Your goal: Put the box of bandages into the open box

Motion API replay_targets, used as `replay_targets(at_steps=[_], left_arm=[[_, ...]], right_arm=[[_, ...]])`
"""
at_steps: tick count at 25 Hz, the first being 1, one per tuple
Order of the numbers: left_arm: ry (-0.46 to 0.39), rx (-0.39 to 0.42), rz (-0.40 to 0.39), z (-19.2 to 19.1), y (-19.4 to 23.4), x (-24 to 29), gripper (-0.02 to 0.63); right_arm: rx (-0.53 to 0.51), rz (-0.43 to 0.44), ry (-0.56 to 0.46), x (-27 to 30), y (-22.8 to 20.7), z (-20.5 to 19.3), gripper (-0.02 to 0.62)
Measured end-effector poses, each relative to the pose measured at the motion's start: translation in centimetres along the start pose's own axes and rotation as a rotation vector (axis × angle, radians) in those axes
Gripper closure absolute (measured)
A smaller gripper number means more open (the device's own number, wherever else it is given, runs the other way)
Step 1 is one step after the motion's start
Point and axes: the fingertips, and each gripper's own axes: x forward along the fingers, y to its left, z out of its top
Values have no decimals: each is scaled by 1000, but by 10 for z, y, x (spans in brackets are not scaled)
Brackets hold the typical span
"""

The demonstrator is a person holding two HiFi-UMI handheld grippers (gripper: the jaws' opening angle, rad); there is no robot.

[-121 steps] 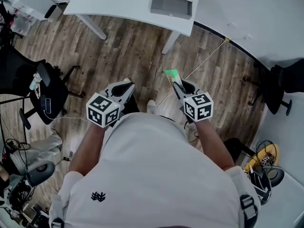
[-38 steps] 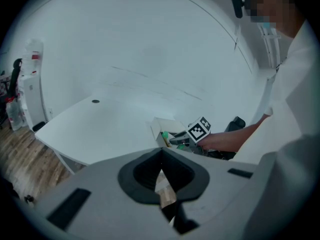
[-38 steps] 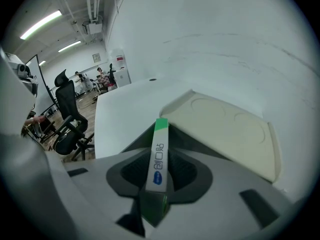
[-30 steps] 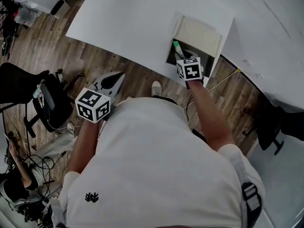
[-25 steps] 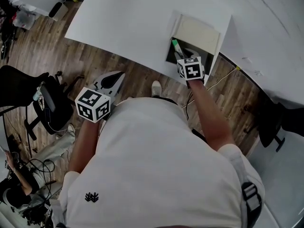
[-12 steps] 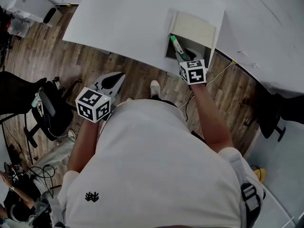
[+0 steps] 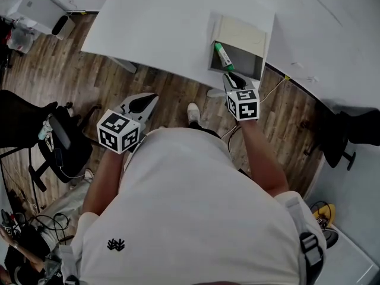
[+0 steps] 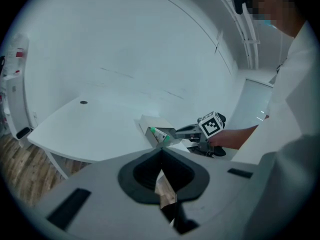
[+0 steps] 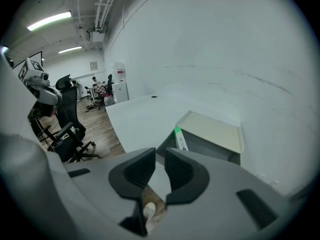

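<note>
**Bandages released; right gripper backs out of the box**

The white table carries the open box at its near edge, with the flap folded back on the far side. A second ago the right gripper reached down into that box with the green-and-white pack between its jaws. Now the right gripper sits at the table's edge, just outside the box's near wall, drawn back toward the person. Its jaws have just been closing from their widest. Its own view shows a narrow gap left between them, with only table and floor showing through.

The left gripper hangs over the wooden floor, well apart from the table. Its jaws are together and empty, much as in the earlier views.

The box of bandages lies inside the open box along its left wall, with the green end toward the far side. No gripper touches it.

Judged from this, the placement itself looks complete. The pack rests in the box by itself, so little remains beyond drawing the right gripper fully clear.
</note>
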Motion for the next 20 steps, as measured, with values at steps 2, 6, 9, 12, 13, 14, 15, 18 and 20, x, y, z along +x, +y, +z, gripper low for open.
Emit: replay_targets(at_steps=[2, 6, 9, 12, 13, 14, 15, 18, 20], left_arm=[[-3, 2, -9, -3, 0, -6, 600], [-5, 4, -27, -11, -2, -21, 600], [-5, 15, -30, -20, -2, -34, 600], [-2, 22, -35, -28, -3, -44, 600], [0, 24, -38, -31, -4, -47, 600], [2, 25, -40, -33, -5, -50, 600], [4, 26, -43, -37, -6, -53, 600], [5, 26, -56, -44, -10, -58, 600], [6, 26, -68, -49, -14, -59, 600]], right_arm=[[11, 1, -6, -9, 11, -3, 561], [39, 35, -19, -25, 42, -10, 584], [45, 77, -34, -38, 71, -13, 588], [43, 112, -50, -52, 98, -13, 588], [44, 122, -56, -56, 105, -13, 588], [46, 131, -62, -61, 113, -13, 588], [49, 137, -68, -65, 120, -13, 588], [53, 145, -80, -75, 136, -16, 588], [61, 148, -79, -81, 145, -22, 588]])
